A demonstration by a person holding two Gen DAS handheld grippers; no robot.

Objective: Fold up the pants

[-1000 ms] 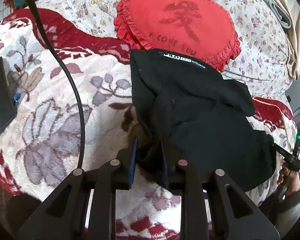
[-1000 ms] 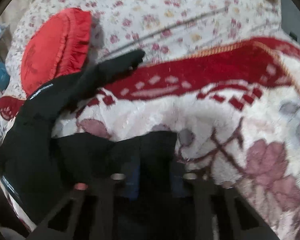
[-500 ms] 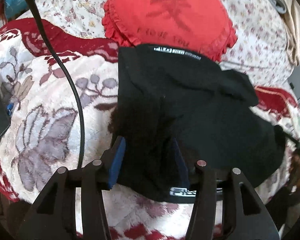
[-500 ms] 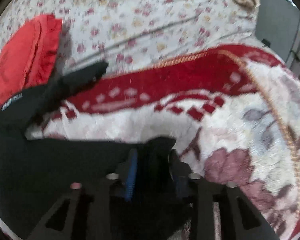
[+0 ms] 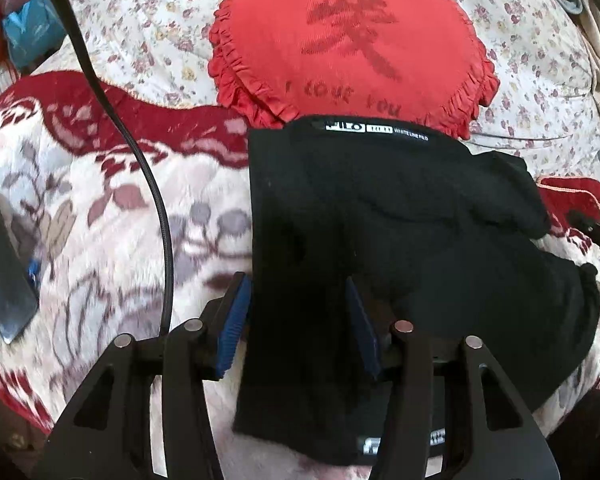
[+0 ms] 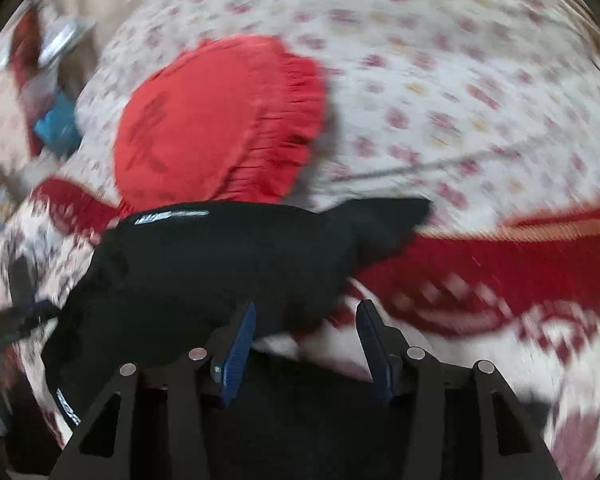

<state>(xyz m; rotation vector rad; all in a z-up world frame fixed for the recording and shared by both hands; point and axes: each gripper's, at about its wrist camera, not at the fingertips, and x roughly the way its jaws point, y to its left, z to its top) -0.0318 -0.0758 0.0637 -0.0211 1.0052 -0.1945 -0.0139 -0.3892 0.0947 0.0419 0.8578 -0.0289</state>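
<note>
The black pants (image 5: 400,232) lie folded on the red-and-white flowered blanket (image 5: 112,216), their white-lettered waistband at the far edge by a red heart cushion (image 5: 352,40). My left gripper (image 5: 298,316) is open, its blue pads either side of the pants' near left edge, not pinching the cloth. In the blurred right wrist view the pants (image 6: 220,264) lie left of centre. My right gripper (image 6: 306,340) is open and empty above their near right edge.
A black cable (image 5: 148,184) runs across the blanket at left. A dark phone-like slab (image 5: 2,268) lies at far left. A flowered quilt (image 6: 460,80) covers the back. A blue packet (image 5: 32,32) sits at top left.
Both grippers have opened and let go of the pants, which now lie folded flat. The right gripper has swung left and back; its view is motion-blurred.
</note>
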